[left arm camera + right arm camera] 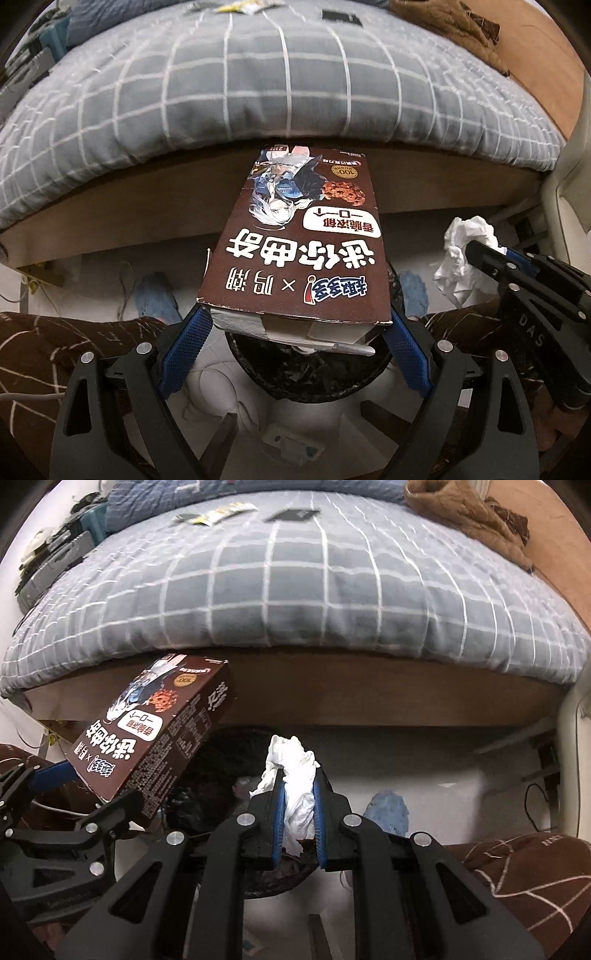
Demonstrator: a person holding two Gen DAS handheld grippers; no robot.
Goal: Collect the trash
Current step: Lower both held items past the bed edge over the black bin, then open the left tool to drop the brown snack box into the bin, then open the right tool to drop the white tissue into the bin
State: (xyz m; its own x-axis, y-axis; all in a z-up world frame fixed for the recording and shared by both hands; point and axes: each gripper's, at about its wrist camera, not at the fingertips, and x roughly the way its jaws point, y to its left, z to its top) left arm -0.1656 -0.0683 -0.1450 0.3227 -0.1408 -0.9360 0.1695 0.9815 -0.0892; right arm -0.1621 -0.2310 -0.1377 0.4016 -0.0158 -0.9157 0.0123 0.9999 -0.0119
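My left gripper (295, 325) is shut on a brown cookie box (295, 236) with white Chinese lettering, held flat above a dark round trash bin (306, 376) on the floor. The box also shows in the right wrist view (155, 731), tilted, at the left. My right gripper (298, 775) is shut on a crumpled white tissue (295, 779), held over the bin (221, 768). In the left wrist view the right gripper (480, 254) and the tissue (461, 251) sit at the right.
A bed with a grey checked quilt (258, 81) fills the back; wrappers (221, 513) and a dark packet (291, 515) lie on it, a brown blanket (461, 509) at its far right. Blue slippers (155, 299) and brown-trousered knees (55, 350) flank the bin.
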